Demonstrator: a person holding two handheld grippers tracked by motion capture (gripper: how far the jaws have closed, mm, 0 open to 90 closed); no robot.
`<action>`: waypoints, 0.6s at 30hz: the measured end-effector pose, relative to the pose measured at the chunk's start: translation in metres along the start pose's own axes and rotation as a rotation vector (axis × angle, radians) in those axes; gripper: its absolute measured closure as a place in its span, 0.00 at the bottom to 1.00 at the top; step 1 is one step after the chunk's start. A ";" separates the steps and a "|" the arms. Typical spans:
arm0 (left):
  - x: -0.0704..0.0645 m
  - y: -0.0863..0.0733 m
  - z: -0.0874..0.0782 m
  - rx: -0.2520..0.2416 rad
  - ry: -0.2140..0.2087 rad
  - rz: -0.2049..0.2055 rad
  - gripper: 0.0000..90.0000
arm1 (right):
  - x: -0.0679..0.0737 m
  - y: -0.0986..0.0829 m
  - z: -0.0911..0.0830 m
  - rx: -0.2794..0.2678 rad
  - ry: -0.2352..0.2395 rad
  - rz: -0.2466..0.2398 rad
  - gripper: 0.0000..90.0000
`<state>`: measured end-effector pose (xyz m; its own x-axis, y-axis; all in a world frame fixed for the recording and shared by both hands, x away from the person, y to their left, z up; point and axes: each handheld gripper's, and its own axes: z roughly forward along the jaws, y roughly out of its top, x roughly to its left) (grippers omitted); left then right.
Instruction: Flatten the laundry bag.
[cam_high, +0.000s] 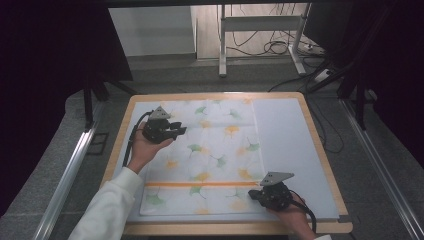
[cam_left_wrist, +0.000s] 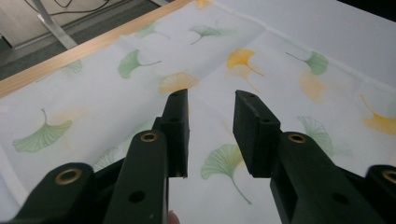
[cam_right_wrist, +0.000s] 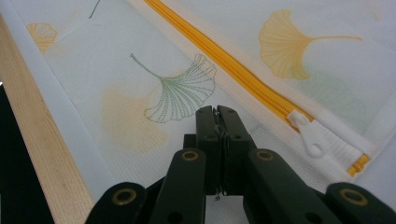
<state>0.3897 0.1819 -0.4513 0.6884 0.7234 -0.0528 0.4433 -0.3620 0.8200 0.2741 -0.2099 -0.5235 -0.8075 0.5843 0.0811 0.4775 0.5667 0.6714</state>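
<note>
A white mesh cloth bag (cam_high: 210, 150) printed with green and orange ginkgo leaves lies flat on the table. An orange zipper (cam_high: 200, 184) runs across it near the front edge. My left gripper (cam_high: 180, 131) hovers over the bag's far left part, jaws open with nothing between them (cam_left_wrist: 212, 100). My right gripper (cam_high: 251, 193) sits at the bag's near right corner, by the zipper's right end. In the right gripper view its jaws (cam_right_wrist: 216, 112) are shut, tips down on the mesh just left of the white zipper pull (cam_right_wrist: 310, 135). Whether they pinch fabric I cannot tell.
A white mat (cam_high: 285, 135) covers the table, whose wooden rim (cam_high: 320, 145) frames it; the bag takes the mat's left and middle. Beyond the far edge stand a metal desk frame (cam_high: 222, 45) and floor cables (cam_high: 275, 47). Metal rails (cam_high: 70, 170) flank the table.
</note>
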 end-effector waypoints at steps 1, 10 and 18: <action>-0.003 -0.001 -0.001 0.002 -0.002 -0.001 0.71 | 0.001 0.000 0.000 0.001 -0.003 -0.003 0.97; -0.043 -0.013 -0.002 0.057 -0.095 0.048 0.59 | 0.001 0.000 0.000 -0.001 -0.004 -0.021 0.97; -0.064 -0.033 0.005 0.051 -0.104 0.026 0.52 | 0.001 0.000 0.000 0.001 -0.007 -0.021 0.97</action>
<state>0.3335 0.1447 -0.4776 0.7549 0.6493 -0.0926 0.4513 -0.4118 0.7917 0.2733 -0.2089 -0.5234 -0.8148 0.5765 0.0615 0.4608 0.5794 0.6723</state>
